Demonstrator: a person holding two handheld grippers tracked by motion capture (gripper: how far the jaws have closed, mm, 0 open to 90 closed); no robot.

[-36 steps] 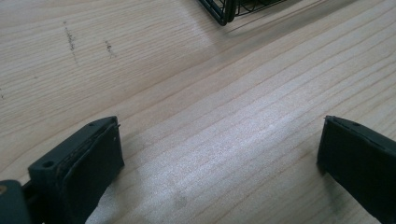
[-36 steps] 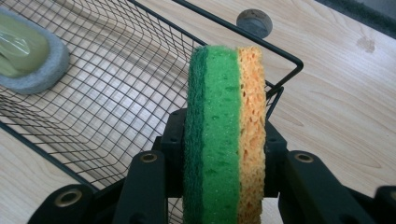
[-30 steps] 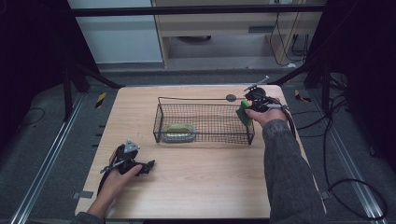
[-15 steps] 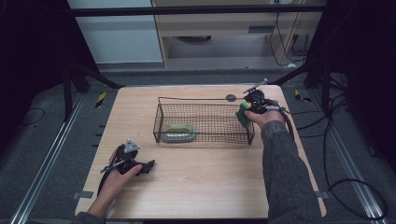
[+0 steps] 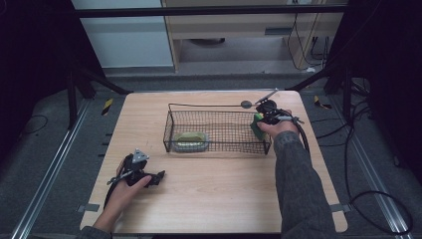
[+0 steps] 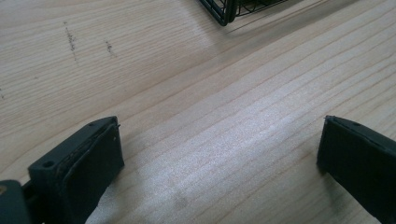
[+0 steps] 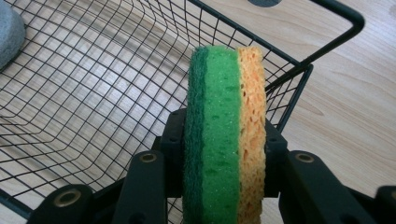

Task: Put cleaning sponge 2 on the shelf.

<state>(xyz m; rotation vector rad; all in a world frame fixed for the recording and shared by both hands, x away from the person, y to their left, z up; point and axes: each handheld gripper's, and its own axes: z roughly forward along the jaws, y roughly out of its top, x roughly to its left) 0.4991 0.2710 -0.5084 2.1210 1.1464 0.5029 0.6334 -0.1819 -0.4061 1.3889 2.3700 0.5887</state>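
While your right tongs (image 7: 224,154) pinch the green-and-yellow kitchen sponge (image 7: 226,130) across its flat faces, you hold it on edge just above the right end of the black wire basket (image 5: 217,130), at the basket's corner rim as the right gripper view shows it. Judging by its open, porous foam, the sponge should be very light and soft, so it will squash under pressure and spring back once freed; the scouring side is rougher and gives the pads good friction, so slipping looks unlikely. Your hold near its lower middle seems sound, because gripping at a corner would let it bend and swing. A pale green oval soap-like block (image 5: 189,140) lies inside the basket toward its left end, well apart from the sponge. Your left tongs (image 6: 219,158) rest low over the wooden tabletop (image 5: 224,199) near its front left, spread wide with nothing between them.
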